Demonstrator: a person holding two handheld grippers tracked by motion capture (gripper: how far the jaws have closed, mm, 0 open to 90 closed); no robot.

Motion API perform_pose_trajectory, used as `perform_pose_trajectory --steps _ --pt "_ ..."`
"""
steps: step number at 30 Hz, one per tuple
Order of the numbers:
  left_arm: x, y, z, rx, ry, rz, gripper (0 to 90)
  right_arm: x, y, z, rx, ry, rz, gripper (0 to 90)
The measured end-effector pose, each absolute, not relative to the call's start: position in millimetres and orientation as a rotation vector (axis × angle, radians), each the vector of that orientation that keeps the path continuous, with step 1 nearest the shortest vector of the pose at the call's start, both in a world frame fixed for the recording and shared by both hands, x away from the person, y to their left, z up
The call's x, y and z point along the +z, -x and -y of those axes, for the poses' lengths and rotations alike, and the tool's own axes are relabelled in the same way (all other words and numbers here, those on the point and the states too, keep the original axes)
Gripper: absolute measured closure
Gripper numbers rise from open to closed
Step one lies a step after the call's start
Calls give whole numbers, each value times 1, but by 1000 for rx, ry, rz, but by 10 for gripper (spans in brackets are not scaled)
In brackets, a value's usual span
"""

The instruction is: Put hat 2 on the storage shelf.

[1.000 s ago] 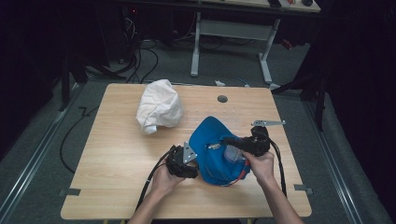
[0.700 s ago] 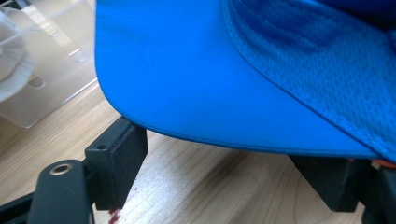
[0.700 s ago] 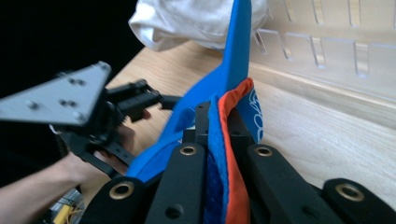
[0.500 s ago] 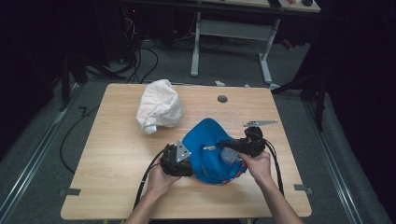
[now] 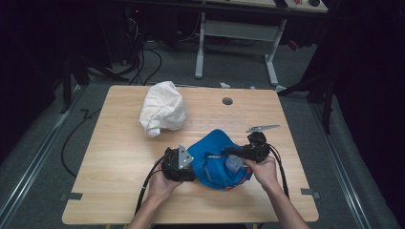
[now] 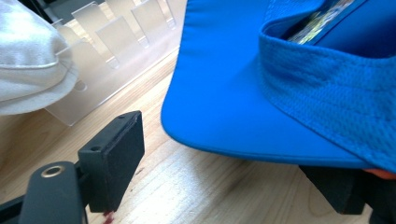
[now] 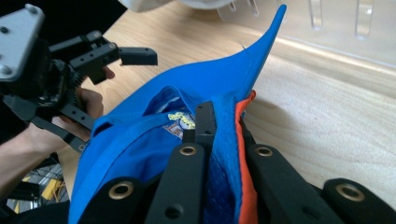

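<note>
Nearest the person, the left tongs (image 5: 184,164) are sitting in the left hand (image 5: 162,183) with their jaws standing apart, one black pad (image 6: 112,158) on either side of the brim of the blue cap (image 5: 217,160) without pressing on it; the jaws have just been opening a little, with the brim edge between them. Beside them, the right tongs (image 5: 239,152) are clamping shut on the cap's mesh side wall, the blue fabric and its orange lining (image 7: 245,154) pinched between the jaws in the right gripper view. The cap is lying crown-down and opened upward on the near middle of the wooden bench (image 5: 119,143), its brim pointing toward the far side. Farther back, a crumpled white cap (image 5: 162,112) is resting on the bench, well apart from the blue one. A clear plastic rack (image 6: 107,42) is showing beyond the brim in the left gripper view.
</note>
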State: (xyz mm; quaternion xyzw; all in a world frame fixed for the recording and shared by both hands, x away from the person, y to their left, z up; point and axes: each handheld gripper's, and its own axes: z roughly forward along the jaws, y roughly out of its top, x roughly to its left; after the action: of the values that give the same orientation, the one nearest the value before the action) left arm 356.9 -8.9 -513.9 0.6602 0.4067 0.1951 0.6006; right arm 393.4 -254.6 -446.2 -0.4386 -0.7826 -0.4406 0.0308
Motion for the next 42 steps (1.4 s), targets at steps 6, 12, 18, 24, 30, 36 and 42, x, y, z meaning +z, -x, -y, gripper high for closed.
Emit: perform_pose_trajectory --steps 6,12,18,24,30,36,42 --pt "-512 -353 9 429 -1529 -905 238 -447 -394 253 -1377 1301 2386 879" --pt "-510 -351 11 403 -1540 -883 336 -450 -395 245 -1357 1243 2377 879" --pt "-508 -350 11 388 -1577 -866 509 -450 -396 240 -1359 1194 2354 877" --pt "-505 -346 13 395 -1624 -824 677 -447 -397 241 -1371 1180 2341 875" --pt "-499 -346 13 368 -1635 -805 775 -445 -398 243 -1397 1185 2325 864" --pt "-493 -345 9 328 -1623 -803 817 -442 -398 244 -1469 1206 2310 780" --pt "-486 -343 7 312 -1620 -786 838 -439 -398 244 -1503 1290 2344 594"
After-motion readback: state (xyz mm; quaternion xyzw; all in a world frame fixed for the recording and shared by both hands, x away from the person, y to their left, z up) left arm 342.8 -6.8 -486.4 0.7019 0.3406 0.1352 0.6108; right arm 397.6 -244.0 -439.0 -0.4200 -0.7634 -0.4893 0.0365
